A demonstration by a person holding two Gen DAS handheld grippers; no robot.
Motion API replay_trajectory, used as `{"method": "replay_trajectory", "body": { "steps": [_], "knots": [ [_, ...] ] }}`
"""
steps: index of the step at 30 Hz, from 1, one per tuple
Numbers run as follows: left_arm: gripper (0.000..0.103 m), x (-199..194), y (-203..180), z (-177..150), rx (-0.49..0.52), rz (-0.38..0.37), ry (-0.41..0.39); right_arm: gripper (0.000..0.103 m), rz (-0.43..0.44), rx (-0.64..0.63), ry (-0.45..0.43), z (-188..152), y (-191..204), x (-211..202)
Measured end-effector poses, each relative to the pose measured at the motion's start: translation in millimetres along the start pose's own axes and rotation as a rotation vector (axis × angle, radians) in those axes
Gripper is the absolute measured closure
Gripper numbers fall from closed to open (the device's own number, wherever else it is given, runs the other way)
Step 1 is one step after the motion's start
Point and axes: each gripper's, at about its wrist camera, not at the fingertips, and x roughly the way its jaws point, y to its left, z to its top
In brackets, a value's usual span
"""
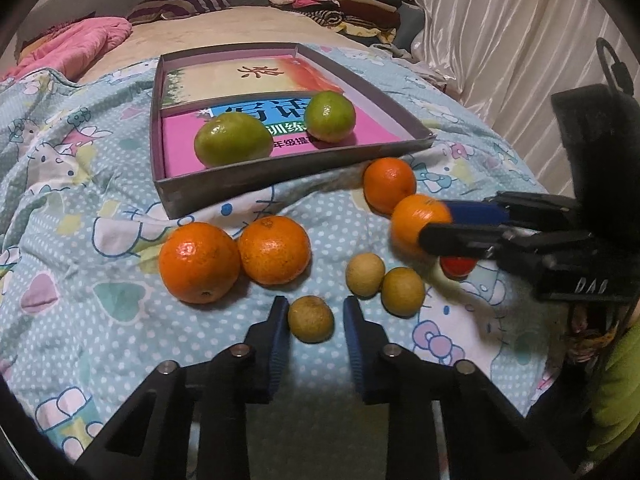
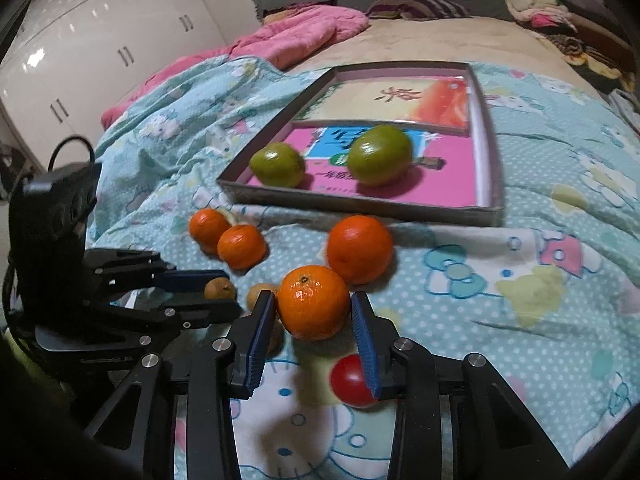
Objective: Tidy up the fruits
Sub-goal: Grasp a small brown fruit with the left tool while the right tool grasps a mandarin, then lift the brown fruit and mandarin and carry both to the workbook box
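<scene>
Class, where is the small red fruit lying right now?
In the right wrist view the red fruit lies on the bedspread, low and near centre, beside the right hand-held gripper, just below the orange between its fingers.

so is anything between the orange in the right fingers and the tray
yes, a second orange lies on the quilt directly between the held orange and the tray, close to its near wall. lifting over that orange and the wall should probably clear both

Pink book [image 1: 372,126]: "训练", "年级"; right tongs [image 1: 440,224] housing: "DAB".
</scene>
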Motion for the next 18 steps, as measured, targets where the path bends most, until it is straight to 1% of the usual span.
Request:
{"method": "replay_trajectory", "body": {
  "steps": [1,6,9,10,13,15,18],
  "knots": [
    [0.08,0.1,-0.1,0.1,0.004,0.007,0.0,0.063,-0.004,0.004,-0.002,0.1,-1.3,-0.6],
    [0.08,-3.1,4.1,0.0,-0.022,-0.024,-0.005,0.063,-0.019,0.014,-0.006,0.3,-8.4,-5.8],
    [0.08,-7.8,5.0,1.1,-0.028,-0.03,-0.016,0.063,-0.031,0.016,-0.009,0.4,-11.5,-9.3],
    [0.08,-9.9,5.2,1.3,-0.028,-0.033,-0.021,0.063,-0.042,0.011,-0.007,0.1,-12.2,-10.7],
    [0.08,-16.1,6.8,3.0,-0.036,-0.039,-0.038,0.063,-0.114,-0.027,0.011,-1.2,-10.8,-9.5],
    [0.08,-18.5,7.7,4.3,-0.04,-0.043,-0.045,0.063,-0.129,-0.039,0.032,-3.4,-10.7,-5.1],
    [0.08,-18.3,7.9,5.0,-0.042,-0.043,-0.043,0.062,-0.149,-0.071,0.033,-3.3,-6.8,-1.4]
  ]
}}
